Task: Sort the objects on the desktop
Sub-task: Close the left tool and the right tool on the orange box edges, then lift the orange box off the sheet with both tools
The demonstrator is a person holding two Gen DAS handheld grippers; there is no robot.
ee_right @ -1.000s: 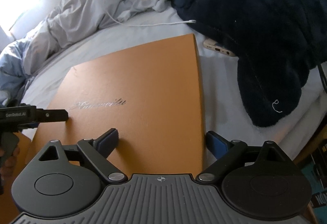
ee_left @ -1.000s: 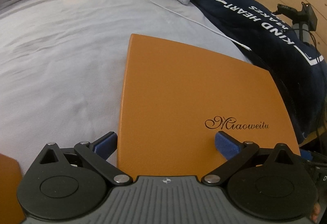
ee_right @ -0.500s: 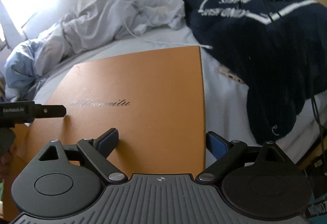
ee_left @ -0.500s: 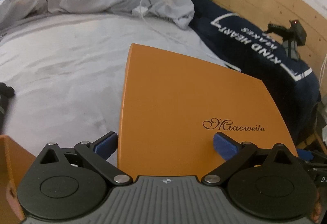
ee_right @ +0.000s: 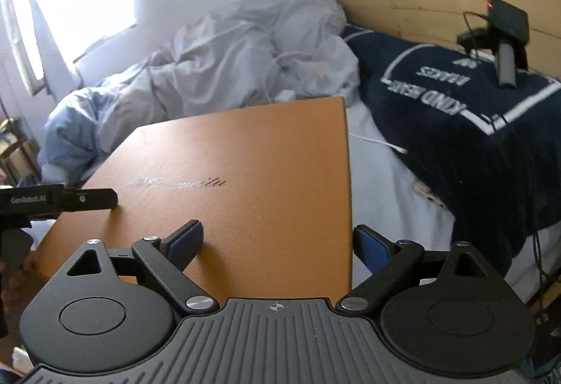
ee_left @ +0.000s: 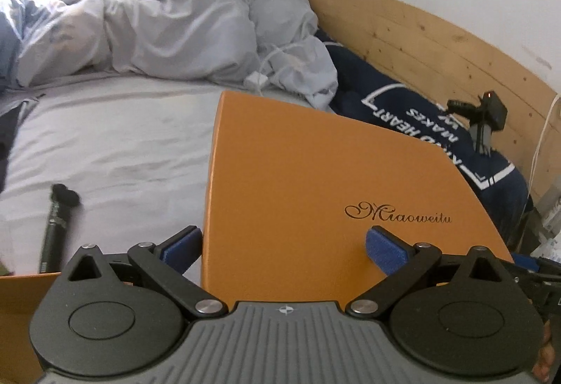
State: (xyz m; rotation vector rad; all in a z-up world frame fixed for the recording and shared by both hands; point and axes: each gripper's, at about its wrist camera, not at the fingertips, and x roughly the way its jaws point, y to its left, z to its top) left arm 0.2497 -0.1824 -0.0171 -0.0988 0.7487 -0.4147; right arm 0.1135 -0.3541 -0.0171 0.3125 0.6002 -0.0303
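**Orange lid held between two hand-held grippers above the bed**

The left hand-held gripper [ee_left: 284, 245] straddles the left near edge of a flat orange lid [ee_left: 315, 180]: one blue pad sits on the lid's top near the script lettering, the other shows just off its left edge. The fingers stand wide, yet the lid seems to ride with them, so whether they truly clamp it I cannot tell. The right hand-held gripper [ee_right: 277, 240] mirrors this on the lid's right near edge, one pad on top, the other just past the edge; again a real clamp is not settled. Taking both near corners looks like a way to keep so broad and thin a panel level and stop it twisting.

In the right wrist view the left tool's black finger reaches in over the lid's left side. The lid appears raised over the grey bed sheet [ee_left: 115, 145], tilted slightly.

At the lower left of the left wrist view an orange box wall [ee_left: 21, 296] shows, likely the matching base. A black rod [ee_left: 52, 229] lies on the sheet just beyond it. Farther off lie rumpled grey bedding [ee_left: 182, 22], a navy blanket [ee_right: 455, 124] and a white cable [ee_right: 378, 142]; a phone [ee_right: 429, 196] peeks from under the blanket.
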